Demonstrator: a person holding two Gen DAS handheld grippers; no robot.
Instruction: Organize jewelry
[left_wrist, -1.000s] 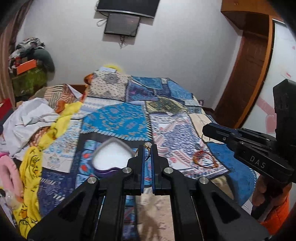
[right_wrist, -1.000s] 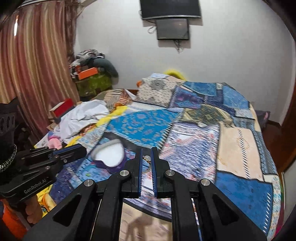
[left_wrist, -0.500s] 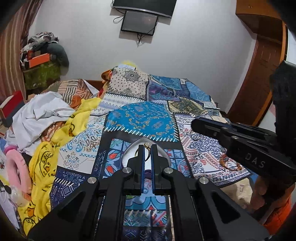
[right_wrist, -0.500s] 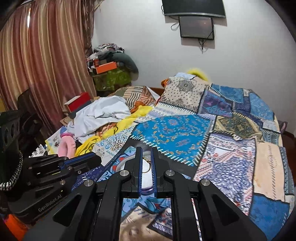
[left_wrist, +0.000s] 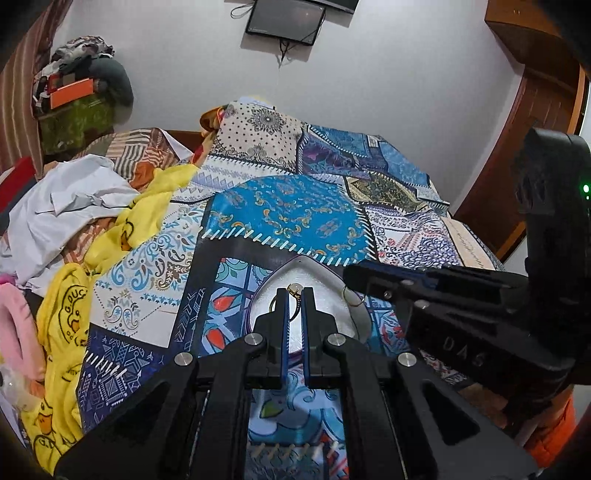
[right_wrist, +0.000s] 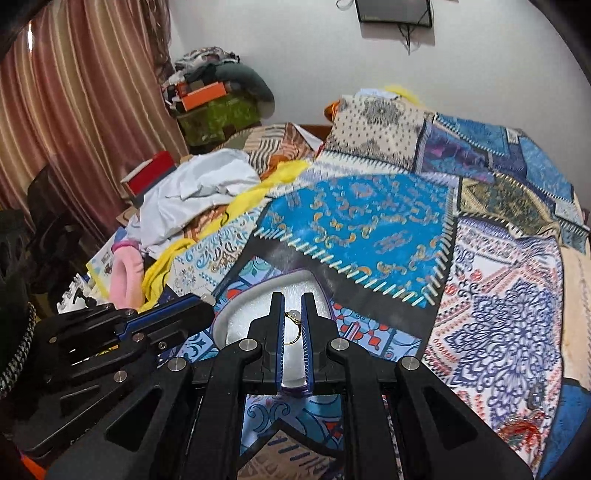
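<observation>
Left gripper (left_wrist: 294, 295) clamped on a gold ring (left_wrist: 291, 292), stone at the tips, band hanging toward the handle. Right gripper (right_wrist: 292, 300) likewise closed on a second ring (right_wrist: 292, 325), stone up, band below. Both held over the white heart-shaped tray (left_wrist: 314, 273), point toward the bed's (left_wrist: 288, 214) far edge, long axis running away. Left view alone: second ring dangling at the tray's right edge. Right view alone: red beads (right_wrist: 526, 430) near the right edge, curtain (right_wrist: 74, 110).
</observation>
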